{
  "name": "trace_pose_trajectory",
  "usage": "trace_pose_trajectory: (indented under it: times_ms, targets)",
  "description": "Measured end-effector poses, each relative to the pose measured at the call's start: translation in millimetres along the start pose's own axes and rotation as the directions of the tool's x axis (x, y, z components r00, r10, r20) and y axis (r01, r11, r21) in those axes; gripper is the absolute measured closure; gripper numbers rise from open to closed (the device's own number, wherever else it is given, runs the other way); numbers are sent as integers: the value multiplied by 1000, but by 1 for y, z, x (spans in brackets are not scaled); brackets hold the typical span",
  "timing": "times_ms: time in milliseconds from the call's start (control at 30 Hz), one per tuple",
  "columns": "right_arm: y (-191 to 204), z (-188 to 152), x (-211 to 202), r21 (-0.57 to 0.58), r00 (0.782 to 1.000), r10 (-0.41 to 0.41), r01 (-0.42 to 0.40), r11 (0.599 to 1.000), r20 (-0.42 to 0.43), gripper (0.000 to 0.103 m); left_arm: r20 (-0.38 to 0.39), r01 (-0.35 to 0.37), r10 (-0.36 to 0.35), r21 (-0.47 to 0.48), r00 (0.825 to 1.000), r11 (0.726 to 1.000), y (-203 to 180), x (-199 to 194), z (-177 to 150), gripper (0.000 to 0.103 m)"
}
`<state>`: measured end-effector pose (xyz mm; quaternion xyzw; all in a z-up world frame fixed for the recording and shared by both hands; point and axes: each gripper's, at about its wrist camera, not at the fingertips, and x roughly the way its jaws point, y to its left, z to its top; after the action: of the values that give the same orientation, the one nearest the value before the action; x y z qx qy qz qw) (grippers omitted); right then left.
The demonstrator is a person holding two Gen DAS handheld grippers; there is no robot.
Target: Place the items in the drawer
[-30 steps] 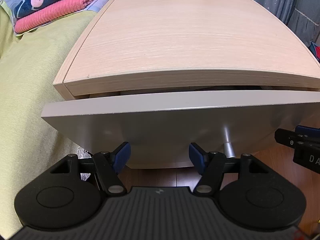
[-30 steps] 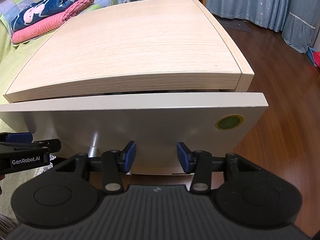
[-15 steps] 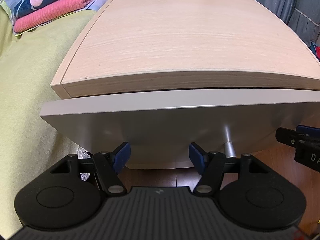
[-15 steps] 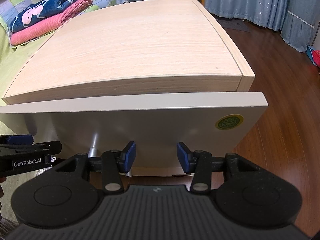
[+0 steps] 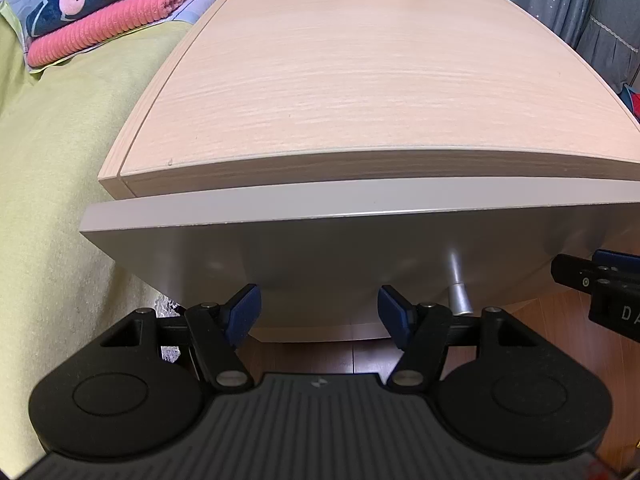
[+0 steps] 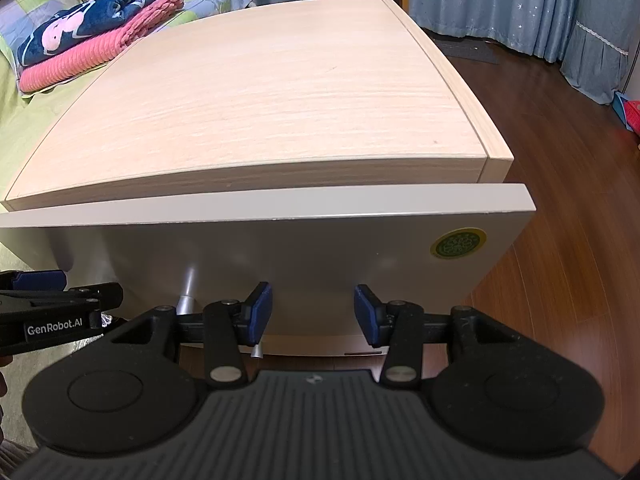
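Both tongs, left (image 5: 319, 312) and right (image 6: 313, 312), released and empty just near the drawer (image 6: 280, 240) front, which sits flush under the counter (image 6: 260, 92); "GenRobot.AI" readable on the left tongs.

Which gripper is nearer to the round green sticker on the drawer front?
The right gripper: the sticker is just up-right of it. The left gripper faces the drawer front's opposite end.

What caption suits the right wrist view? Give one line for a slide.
Open right gripper faces the shut grey drawer front under the wooden nightstand top.
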<state>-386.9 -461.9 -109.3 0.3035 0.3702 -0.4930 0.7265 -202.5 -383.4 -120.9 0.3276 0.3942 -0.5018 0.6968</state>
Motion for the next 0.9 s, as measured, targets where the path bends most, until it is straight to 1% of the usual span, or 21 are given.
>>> trace_pose_trajectory:
  times_ms: [300,367,633,900]
  targets:
    - [0,2,1,1,1000,0,0,1000,0,62,0,-2,2,5,1000,1000,1,5,14,37]
    - [0,2,1,1,1000,0,0,1000,0,62,0,-1,1,5,1000,1000,9,9,15,37]
    - [1,5,3,5,1000,1,-1,1000,0,62,-1,-1,1,4,1000,1000,16,16,27,37]
    - [2,7,4,6,1000,0,0,1000,-1,62,0,0,0,6,1000,1000,13,16,30,37]
